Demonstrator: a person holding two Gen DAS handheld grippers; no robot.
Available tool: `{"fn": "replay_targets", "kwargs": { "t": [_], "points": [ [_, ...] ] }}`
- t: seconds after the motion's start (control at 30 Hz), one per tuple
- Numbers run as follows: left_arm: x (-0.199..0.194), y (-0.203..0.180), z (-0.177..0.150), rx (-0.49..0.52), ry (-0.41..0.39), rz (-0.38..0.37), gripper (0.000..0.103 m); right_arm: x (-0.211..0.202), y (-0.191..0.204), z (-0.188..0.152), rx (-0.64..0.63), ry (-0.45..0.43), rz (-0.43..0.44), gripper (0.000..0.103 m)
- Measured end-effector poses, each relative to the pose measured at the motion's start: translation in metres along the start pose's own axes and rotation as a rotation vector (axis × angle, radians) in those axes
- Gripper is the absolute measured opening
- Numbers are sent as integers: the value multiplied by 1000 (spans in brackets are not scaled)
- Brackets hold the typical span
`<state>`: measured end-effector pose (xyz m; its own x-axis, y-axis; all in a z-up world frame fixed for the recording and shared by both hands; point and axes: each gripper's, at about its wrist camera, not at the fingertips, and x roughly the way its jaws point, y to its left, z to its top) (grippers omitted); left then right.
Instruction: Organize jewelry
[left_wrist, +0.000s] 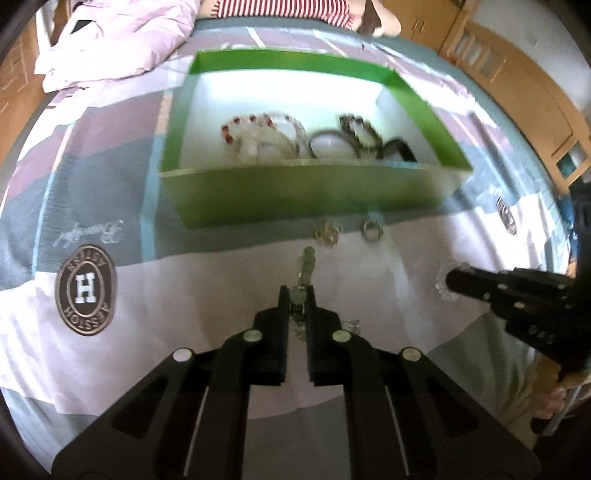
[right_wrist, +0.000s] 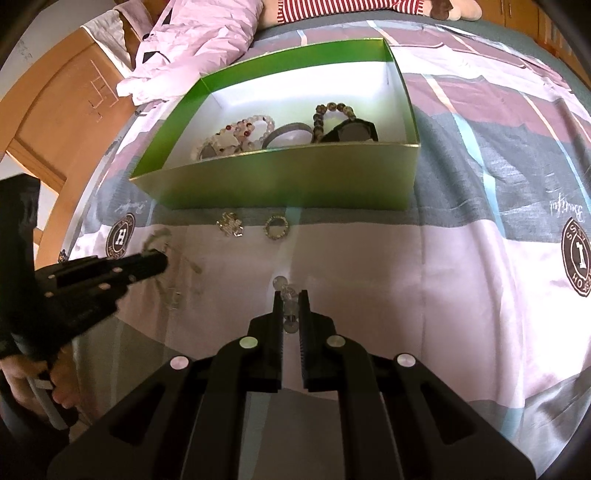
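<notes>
A green box (left_wrist: 295, 199) with a white inside stands on the bed and holds several bead bracelets (left_wrist: 258, 133) and a dark bangle (left_wrist: 400, 147). My left gripper (left_wrist: 297, 290) is shut on a thin chain with pale green beads (left_wrist: 307, 266), which sticks out past the fingertips toward the box. At the right edge of the left wrist view, my right gripper (left_wrist: 452, 280) is shut on a clear bead bracelet (left_wrist: 441, 291). In the right wrist view that clear bead bracelet (right_wrist: 280, 282) sits between the shut fingers of the right gripper (right_wrist: 290, 293). The left gripper (right_wrist: 162, 262) is at the left, its chain (right_wrist: 159, 236) blurred.
A small sparkly brooch (left_wrist: 327, 234) and a ring-shaped piece (left_wrist: 371, 230) lie on the patterned sheet (left_wrist: 184, 295) just before the box's near wall. Crumpled pale bedding (left_wrist: 118, 37) and a striped plush (left_wrist: 280, 9) lie behind the box. Wooden cabinets (left_wrist: 517, 74) flank the bed.
</notes>
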<state>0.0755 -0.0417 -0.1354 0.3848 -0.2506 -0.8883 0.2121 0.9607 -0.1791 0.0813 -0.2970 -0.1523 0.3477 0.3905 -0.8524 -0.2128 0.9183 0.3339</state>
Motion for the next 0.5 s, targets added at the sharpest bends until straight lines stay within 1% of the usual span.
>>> {"fn": "replay_targets", "kwargs": {
  "t": [0.13,0.23,0.33,0.43,0.5],
  "points": [
    [-14,7,2,-14,-28,-15,7,-6,6,1,-12,-15,13,7],
    [-6,14,-2,-37,-14,-34,7,-1,8,-1,-17,-5,11,7],
    [4,20,-5,-54,10,-27,7,4,6,-3,-3,17,9,7],
    [2,19,-4,-37,-1,-13,7,2,7,-2,-6,7,5,7],
    [1,20,-4,-39,-6,-19,7,1,7,-2,-6,-2,6,7]
  ]
}}
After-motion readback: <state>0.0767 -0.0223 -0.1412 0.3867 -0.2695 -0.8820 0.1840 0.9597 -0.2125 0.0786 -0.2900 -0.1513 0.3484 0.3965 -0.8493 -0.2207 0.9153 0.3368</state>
